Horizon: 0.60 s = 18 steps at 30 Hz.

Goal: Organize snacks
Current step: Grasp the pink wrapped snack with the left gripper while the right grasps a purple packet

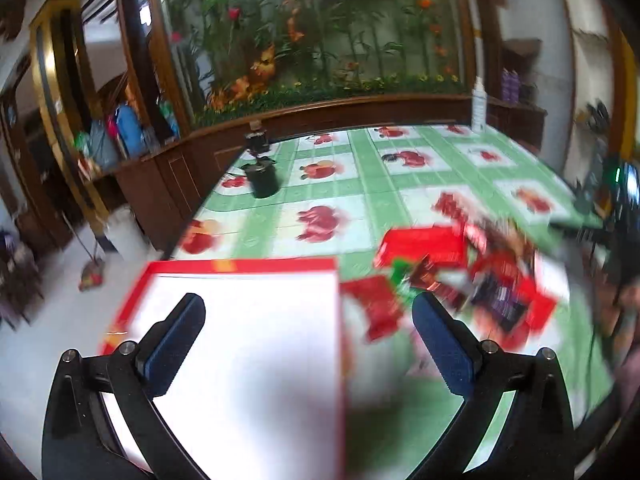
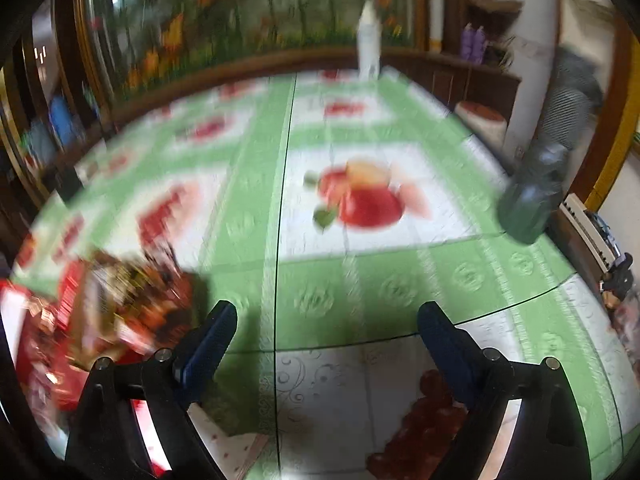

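Left gripper [image 1: 308, 320], fingers wide, above white red-rimmed box [image 1: 248, 352]; right gripper [image 2: 326, 328], fingers wide and empty; blurred red snack packets [image 1: 460, 276] centre right.

text: none legible | snack packets [image 1: 460, 276]: print blurred (motion smear)

Both the left gripper [image 1: 309, 316] and right gripper [image 2: 327, 326] have black curved arms, round silver screws, and ribbed dark blue fingers [image 1: 176, 338].
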Available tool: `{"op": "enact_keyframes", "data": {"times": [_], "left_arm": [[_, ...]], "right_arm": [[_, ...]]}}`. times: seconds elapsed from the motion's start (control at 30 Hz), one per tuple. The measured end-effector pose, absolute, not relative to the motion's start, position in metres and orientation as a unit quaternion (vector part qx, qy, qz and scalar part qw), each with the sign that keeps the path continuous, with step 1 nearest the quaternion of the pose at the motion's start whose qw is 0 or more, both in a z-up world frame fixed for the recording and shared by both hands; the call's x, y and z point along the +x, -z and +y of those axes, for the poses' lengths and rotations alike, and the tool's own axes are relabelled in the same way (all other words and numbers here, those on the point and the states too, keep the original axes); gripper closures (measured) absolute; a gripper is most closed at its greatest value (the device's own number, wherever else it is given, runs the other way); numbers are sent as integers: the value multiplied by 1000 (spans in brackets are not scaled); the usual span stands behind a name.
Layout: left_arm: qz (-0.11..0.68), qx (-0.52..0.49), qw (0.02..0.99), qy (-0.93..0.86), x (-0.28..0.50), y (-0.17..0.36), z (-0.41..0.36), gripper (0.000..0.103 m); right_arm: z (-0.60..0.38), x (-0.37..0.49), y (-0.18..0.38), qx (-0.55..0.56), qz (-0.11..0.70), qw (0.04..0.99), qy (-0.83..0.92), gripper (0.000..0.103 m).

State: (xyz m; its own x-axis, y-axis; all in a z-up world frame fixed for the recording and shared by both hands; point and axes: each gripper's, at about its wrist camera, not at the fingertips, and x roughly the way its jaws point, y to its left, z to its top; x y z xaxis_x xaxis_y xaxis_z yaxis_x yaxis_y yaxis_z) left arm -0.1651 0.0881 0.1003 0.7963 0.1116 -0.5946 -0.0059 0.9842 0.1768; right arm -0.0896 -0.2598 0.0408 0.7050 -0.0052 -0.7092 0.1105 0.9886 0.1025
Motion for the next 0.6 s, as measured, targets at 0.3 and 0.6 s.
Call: {"op": "enact_keyframes", "data": {"times": [0.3, 0.6], "left_arm": [[356, 62, 932, 41, -201, -64, 98, 0], [346, 90, 931, 78, -215, -64, 80, 0]], "right_arm": [[-186, -161, -71, 78, 373, 915, -134, 9], [-130, -143, -38, 63, 448, 872, -185, 26]]}}
